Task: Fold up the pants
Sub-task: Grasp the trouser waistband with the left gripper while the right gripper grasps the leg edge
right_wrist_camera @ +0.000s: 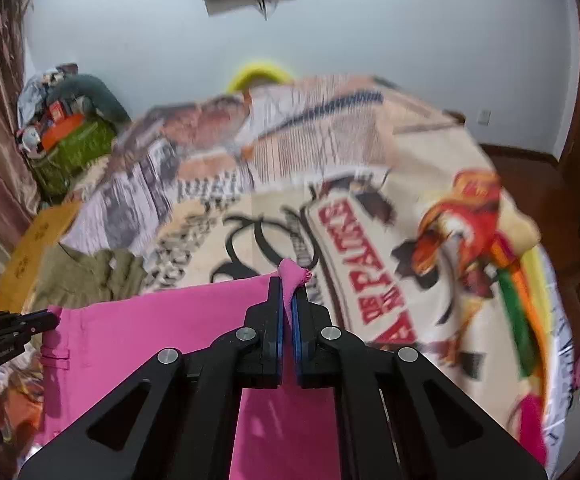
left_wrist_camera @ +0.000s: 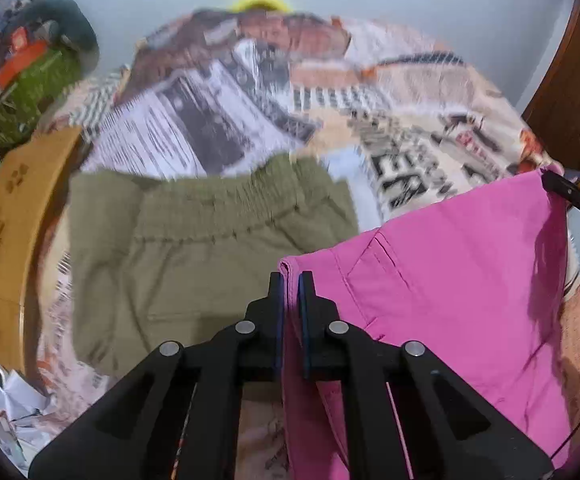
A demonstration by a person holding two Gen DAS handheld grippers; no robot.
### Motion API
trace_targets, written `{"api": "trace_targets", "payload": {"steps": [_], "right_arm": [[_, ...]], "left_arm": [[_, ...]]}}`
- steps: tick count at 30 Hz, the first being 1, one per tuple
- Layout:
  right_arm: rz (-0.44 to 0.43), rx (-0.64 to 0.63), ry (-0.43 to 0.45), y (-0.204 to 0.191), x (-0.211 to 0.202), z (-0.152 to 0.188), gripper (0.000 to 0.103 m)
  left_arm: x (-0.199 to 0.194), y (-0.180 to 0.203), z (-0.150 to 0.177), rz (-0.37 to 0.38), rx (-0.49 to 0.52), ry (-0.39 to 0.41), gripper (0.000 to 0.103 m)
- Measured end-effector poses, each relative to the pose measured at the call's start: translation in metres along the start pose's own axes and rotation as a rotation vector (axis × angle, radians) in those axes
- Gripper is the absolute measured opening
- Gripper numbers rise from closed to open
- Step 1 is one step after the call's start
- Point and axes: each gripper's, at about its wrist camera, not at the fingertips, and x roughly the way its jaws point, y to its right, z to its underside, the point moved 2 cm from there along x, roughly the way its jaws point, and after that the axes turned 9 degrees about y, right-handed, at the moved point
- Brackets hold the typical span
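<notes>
Left gripper (left_wrist_camera: 291, 280): we see both fingers pinched tight on one corner of the pink pants (left_wrist_camera: 450, 272), with a small fold of cloth poking out past the tips.
Right gripper (right_wrist_camera: 288, 288): here too the fingers are clamped on pink cloth; a bunched nub of fabric stands up between and beyond the tips.
Same grippers seen crosswise: the right gripper shows as a dark arm at the far right edge of the left wrist view (left_wrist_camera: 570, 194), meeting the pants' other top corner; the left gripper appears at the left edge of the right wrist view (right_wrist_camera: 18, 326), at the pink edge.
Pink pants: we find them held up between the two grippers, spread as a broad sheet and hanging down from the held edge. A pocket seam shows in the left wrist view; a belt loop shows near the left corner in the right wrist view (right_wrist_camera: 150, 340).
Olive pants (left_wrist_camera: 210, 248): lying on the bed beyond and left of the pink pair, elastic waistband on the far side.
Bed cover (right_wrist_camera: 350, 200): a printed sheet with newspaper-like patterns and red lettering, under everything; it is blurred.
Wooden board (left_wrist_camera: 6, 240): at the left edge of the bed.
Clutter (left_wrist_camera: 30, 76): green and orange things piled at far left.
Wall (right_wrist_camera: 370, 20): pale, behind the bed.
</notes>
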Motion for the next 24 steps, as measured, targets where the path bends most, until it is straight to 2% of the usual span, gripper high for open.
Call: {"api": "trace_targets", "payload": {"steps": [7,11,14,24], "right_arm": [[-0.001,0.005,0.121,-0.007,-0.064,-0.038,0.003],[-0.011,0.005,0.160,-0.010,-0.096,-0.045,0.003],[-0.031,0.022,0.172,-0.010,-0.118,-0.035,0.003],[-0.055,0.022,0.114,-0.013,-0.168,0.019,0.003]], "left_arm": [[-0.076,0.014,-0.029,0.004,0.030,0.147,0.007],[-0.106,0.023,-0.035,0.000,0.054,0.186,0.007],[-0.123,0.029,-0.028,0.003,0.082,0.192,0.006],[-0.155,0.036,0.011,0.029,0.102,0.171,0.005]]}}
